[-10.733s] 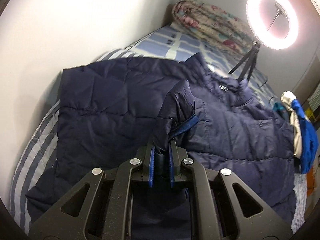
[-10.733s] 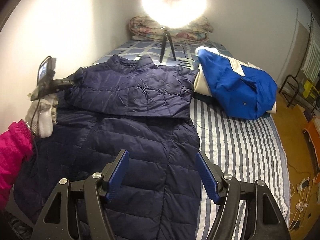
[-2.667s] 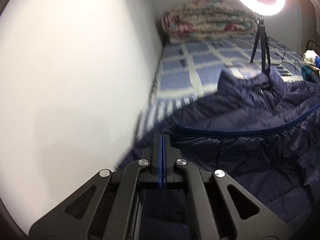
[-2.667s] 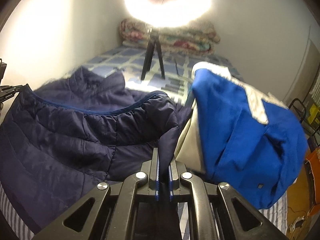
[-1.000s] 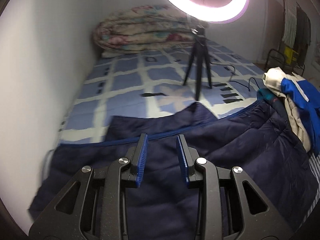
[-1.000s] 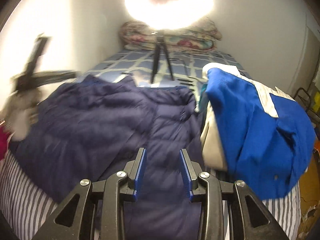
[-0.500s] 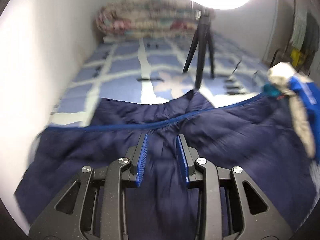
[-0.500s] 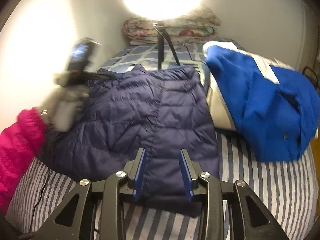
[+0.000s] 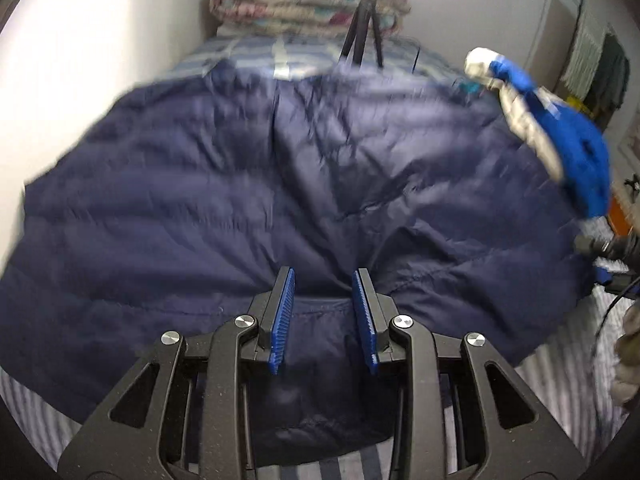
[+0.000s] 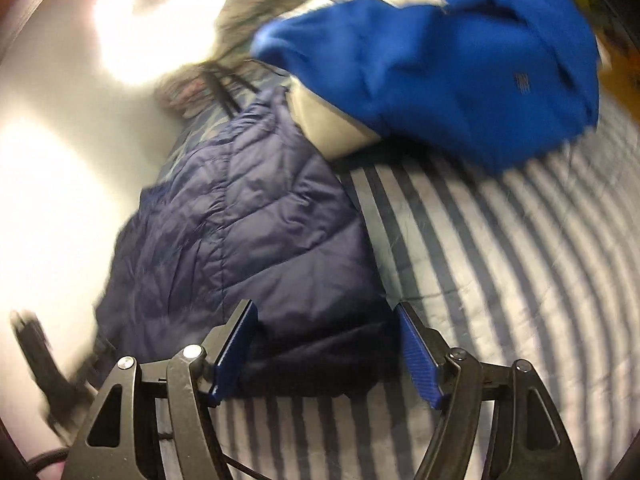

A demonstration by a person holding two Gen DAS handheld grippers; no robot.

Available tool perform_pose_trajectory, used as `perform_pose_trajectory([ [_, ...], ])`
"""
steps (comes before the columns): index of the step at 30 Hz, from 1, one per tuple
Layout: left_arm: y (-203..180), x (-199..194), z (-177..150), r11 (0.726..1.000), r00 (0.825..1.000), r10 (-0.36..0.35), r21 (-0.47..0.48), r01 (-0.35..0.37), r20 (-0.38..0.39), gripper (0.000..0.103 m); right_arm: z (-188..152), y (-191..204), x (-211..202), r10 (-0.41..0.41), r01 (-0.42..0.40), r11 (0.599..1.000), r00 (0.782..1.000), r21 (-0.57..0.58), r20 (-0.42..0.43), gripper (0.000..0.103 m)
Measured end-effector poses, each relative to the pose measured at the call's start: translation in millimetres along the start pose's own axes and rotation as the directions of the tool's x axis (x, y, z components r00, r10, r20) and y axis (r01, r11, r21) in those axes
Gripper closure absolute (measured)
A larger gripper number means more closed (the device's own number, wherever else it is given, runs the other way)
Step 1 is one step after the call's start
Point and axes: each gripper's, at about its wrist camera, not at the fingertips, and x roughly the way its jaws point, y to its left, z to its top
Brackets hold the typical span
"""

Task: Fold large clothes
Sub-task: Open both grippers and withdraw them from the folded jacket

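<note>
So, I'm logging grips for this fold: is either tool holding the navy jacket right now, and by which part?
Nothing is held. The left tool is open over the navy jacket, pads clear of it. The right tool is opening over the jacket's near corner, gripping nothing.

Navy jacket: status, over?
Left hand-held gripper open, empty. Right hand-held gripper opening over navy jacket corner, no grip. Jacket folded on striped bed. Blue jacket lies alongside.

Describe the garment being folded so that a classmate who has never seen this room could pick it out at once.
Start at the striped bed that runs along the white wall. The navy quilted jacket lies flat on it, on the wall side, in front of the tripod. Unlike the bright blue and cream garment heaped beside it, it is dark, puffy and stitched in padded bands.
</note>
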Motion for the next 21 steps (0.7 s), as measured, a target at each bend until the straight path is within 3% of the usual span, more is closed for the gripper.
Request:
perform_pose_trajectory([
  [3, 1, 5, -3, 1.000, 1.000, -0.007, 0.009, 0.007, 0.000, 0.073, -1, 0, 11, 0.012, -0.012, 0.999, 1.000, 0.038, 0.008, 0.029],
  [5, 2, -3, 2, 1.000, 0.999, 0.003, -0.004, -0.003, -0.039, 0.073, 1, 8, 14, 0.000, -0.001, 1.000, 1.000, 0.016, 0.018, 0.045],
  [6, 2, -14, 4, 1.000, 0.999, 0.011, -0.003, -0.011, -0.046, 0.073, 1, 11, 14, 0.006, -0.006, 1.000, 1.000, 0.007, 0.011, 0.062],
  [7, 2, -27, 4, 1.000, 0.999, 0.006, 0.000, -0.006, -0.035, 0.073, 2, 15, 12, 0.011, -0.011, 1.000, 1.000, -0.001, 0.010, 0.072],
  [9, -1, -69, -1, 1.000, 1.000, 0.010, 0.021, -0.010, 0.009, 0.073, 4, 24, 2, 0.010, -0.009, 0.999, 0.999, -0.033, 0.033, 0.082],
  [12, -4, -132, -16, 1.000, 0.999, 0.017, 0.024, -0.018, 0.038, 0.073, 6, 42, -21, -0.008, 0.018, 0.993, 0.996, -0.116, 0.084, 0.090],
  [17, -7, -229, -58, 0.996, 0.998, -0.058, -0.060, 0.060, 0.033, 0.073, 9, 87, -52, -0.043, 0.087, 0.960, 0.985, -0.266, 0.166, 0.098],
  [21, -14, -286, -92, 0.983, 0.986, -0.118, -0.124, 0.133, 0.121, 0.073, 4, 135, -71, -0.052, 0.137, 0.914, 0.973, -0.383, 0.225, 0.099],
])
